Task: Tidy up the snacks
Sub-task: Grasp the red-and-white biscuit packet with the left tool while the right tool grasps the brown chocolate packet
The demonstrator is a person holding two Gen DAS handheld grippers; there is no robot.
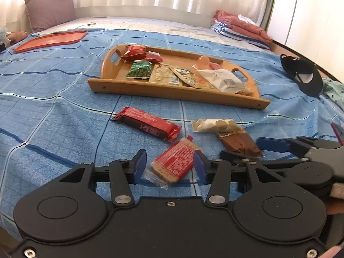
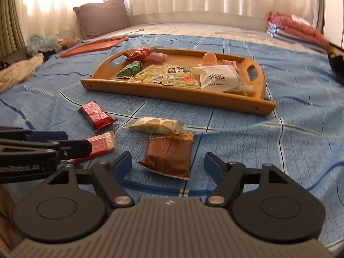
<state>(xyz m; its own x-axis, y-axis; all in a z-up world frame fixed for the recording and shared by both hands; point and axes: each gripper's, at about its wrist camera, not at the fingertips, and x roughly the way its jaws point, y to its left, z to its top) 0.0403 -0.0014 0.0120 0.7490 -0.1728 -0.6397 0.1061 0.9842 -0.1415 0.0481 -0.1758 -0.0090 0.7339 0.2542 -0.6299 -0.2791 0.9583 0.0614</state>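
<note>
A wooden tray (image 1: 172,91) (image 2: 172,95) on the blue bedspread holds several snack packets. In front of it lie a long red bar (image 1: 148,124) (image 2: 96,115), a red cracker packet (image 1: 174,163) (image 2: 101,144), a pale biscuit packet (image 1: 217,125) (image 2: 155,125) and a brown packet (image 1: 239,143) (image 2: 169,155). My left gripper (image 1: 169,163) is open with its jaws on either side of the red cracker packet. My right gripper (image 2: 167,164) is open with its jaws on either side of the brown packet's near end.
An orange flat tray (image 1: 51,40) (image 2: 94,45) lies at the back left. A purple pillow (image 1: 50,8) (image 2: 103,16) and folded towels (image 1: 240,29) (image 2: 296,31) sit at the far side. A black cap (image 1: 303,73) lies at the right.
</note>
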